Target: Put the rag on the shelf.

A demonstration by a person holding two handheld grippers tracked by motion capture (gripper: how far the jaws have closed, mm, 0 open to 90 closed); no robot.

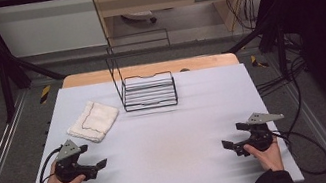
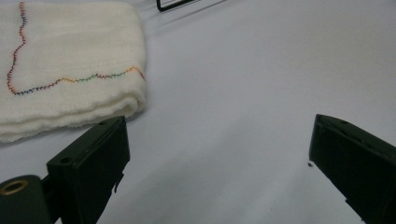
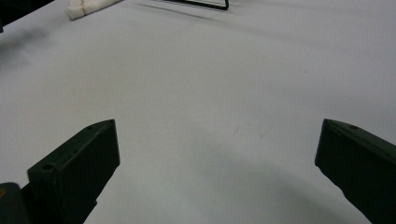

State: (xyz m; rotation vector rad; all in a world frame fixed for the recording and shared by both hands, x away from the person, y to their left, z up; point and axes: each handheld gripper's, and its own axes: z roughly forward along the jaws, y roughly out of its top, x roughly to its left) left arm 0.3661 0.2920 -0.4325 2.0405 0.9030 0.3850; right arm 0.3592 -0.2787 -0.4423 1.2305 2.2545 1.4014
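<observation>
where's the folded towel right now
In the high view the folded towel lies on the table's left side, just left of the wire rack and ahead of the left tool.

One folded cloth, one wire rack, two grippers: left gripper, right gripper.

Soft woven cloth, black wire rack

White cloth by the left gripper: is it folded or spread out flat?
Folded. The white cloth shows stacked layers along its near edge in the left gripper view, and in the high view it lies as a compact rectangle beside the wire rack.
</observation>
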